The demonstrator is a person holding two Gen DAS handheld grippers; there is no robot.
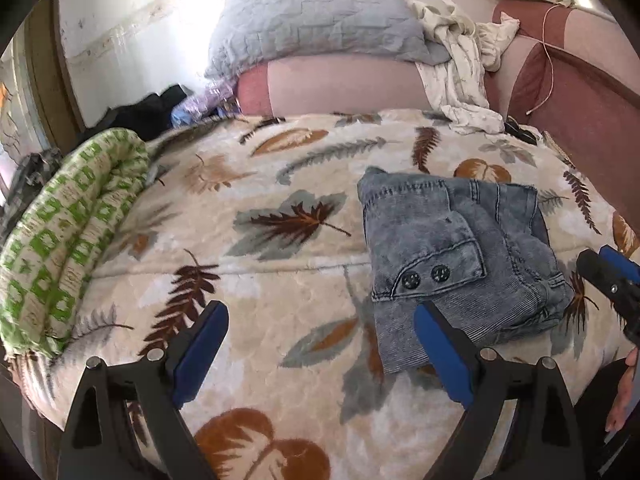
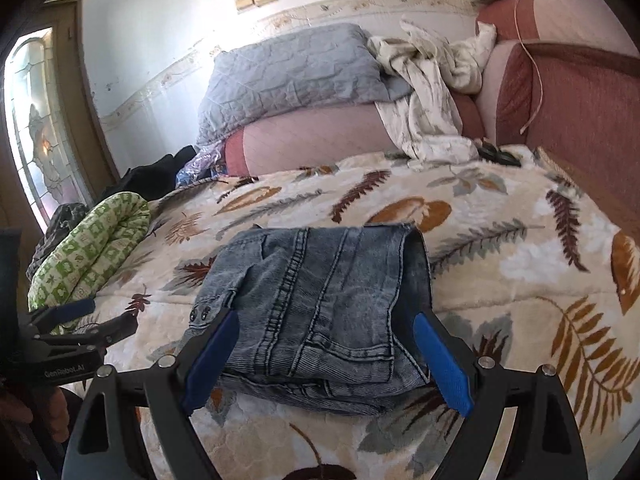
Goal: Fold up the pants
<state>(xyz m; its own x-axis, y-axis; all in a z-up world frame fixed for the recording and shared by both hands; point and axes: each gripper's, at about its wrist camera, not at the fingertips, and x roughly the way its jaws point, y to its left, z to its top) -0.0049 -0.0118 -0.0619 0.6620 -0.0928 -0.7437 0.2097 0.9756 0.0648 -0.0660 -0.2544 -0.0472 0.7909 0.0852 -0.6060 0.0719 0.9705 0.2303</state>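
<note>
Faded blue jeans (image 1: 460,248) lie folded into a compact stack on the leaf-patterned blanket (image 1: 260,208). My left gripper (image 1: 320,312) hovers open just left of the stack, its right blue pad over the jeans' near left corner. In the right wrist view the jeans (image 2: 320,300) sit straight ahead. My right gripper (image 2: 326,320) stands wide open with the near end of the stack between its blue pads, which do not visibly press on the denim. The left gripper (image 2: 84,320) shows at the lower left, and the right gripper (image 1: 612,276) at the right edge.
A rolled green-patterned quilt (image 1: 68,240) lies along the bed's left edge. At the back are a grey pillow (image 1: 316,20), a crumpled white cloth (image 1: 460,60), dark clothes (image 1: 148,112) and a reddish padded headboard (image 1: 580,100). A glazed door (image 2: 36,128) stands far left.
</note>
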